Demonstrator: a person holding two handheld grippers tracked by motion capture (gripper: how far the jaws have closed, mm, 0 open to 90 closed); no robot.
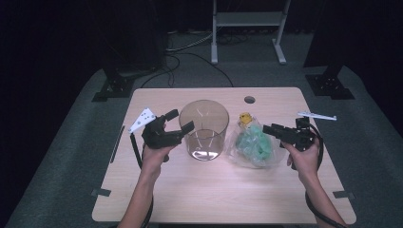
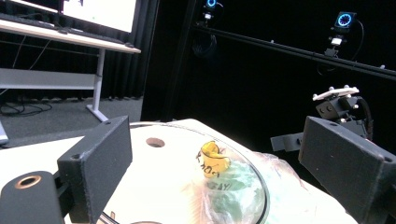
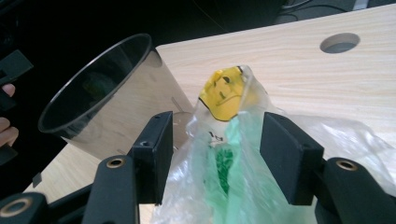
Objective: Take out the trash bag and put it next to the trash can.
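Clear round plastic container [image 1: 204, 129], tinted, upright and open-topped at table centre, crumpled clear plastic bag [image 1: 253, 146] of green contents with a yellow tag on top, lay just beside it at its 3 o'clock.

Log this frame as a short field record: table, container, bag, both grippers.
surface: light wooden table with a round hole near its far edge
container: clear round tub, upright, mid-table
bag: clear plastic bag with green contents and a yellow patch at its top, lying right of the tub
left gripper: jaws open, astride the tub's near-left rim
right gripper: jaws open, bag plastic between them, pads not pressing
extras: white strip at the table's right edge
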